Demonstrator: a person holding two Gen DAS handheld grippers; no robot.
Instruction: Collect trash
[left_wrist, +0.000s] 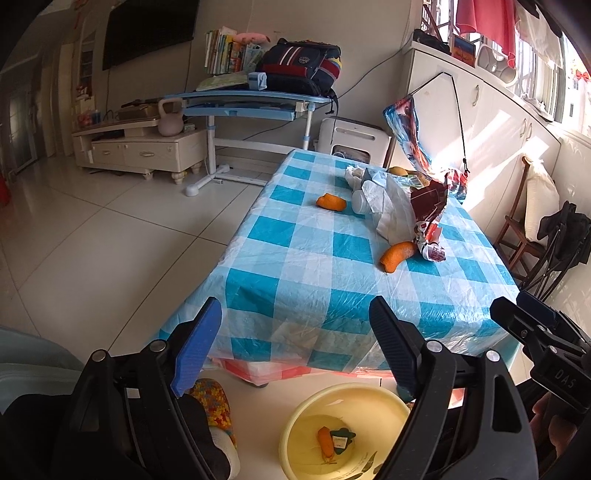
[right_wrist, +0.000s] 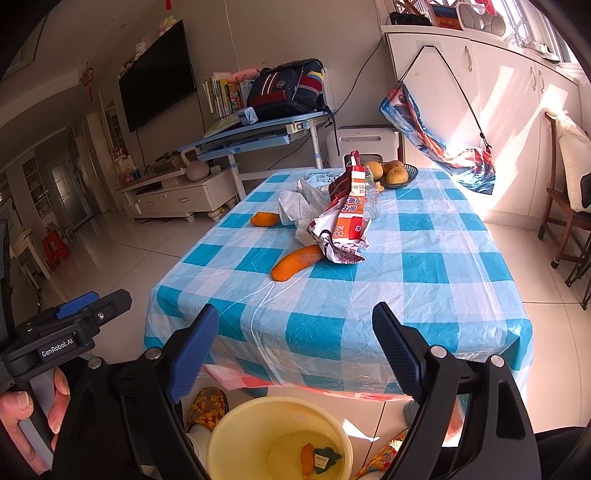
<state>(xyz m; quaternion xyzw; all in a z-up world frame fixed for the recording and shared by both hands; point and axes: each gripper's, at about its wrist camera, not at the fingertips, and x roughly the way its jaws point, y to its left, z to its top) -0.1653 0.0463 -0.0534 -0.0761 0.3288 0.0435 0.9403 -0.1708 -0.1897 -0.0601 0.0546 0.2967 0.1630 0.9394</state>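
A table with a blue-and-white checked cloth (left_wrist: 332, 266) (right_wrist: 424, 266) carries trash: a near orange peel (left_wrist: 397, 255) (right_wrist: 297, 263), a far orange peel (left_wrist: 331, 202) (right_wrist: 264, 219), a crumpled white plastic bag (left_wrist: 388, 206) (right_wrist: 295, 206) and a red-and-white snack wrapper (left_wrist: 428, 218) (right_wrist: 347, 229). A yellow basin (left_wrist: 343, 428) (right_wrist: 279, 439) on the floor below the near table edge holds a peel and a small dark wrapper. My left gripper (left_wrist: 295, 347) is open and empty above the basin. My right gripper (right_wrist: 295, 354) is open and empty, also short of the table.
A bowl of fruit (right_wrist: 395, 173) sits at the table's far end, with a clear plastic bottle (right_wrist: 373, 199) beside the wrapper. A wooden chair (right_wrist: 565, 206) stands to the right, a blue desk (left_wrist: 251, 103) and TV stand (left_wrist: 147, 147) behind. Slippered feet (left_wrist: 214, 406) are near the basin.
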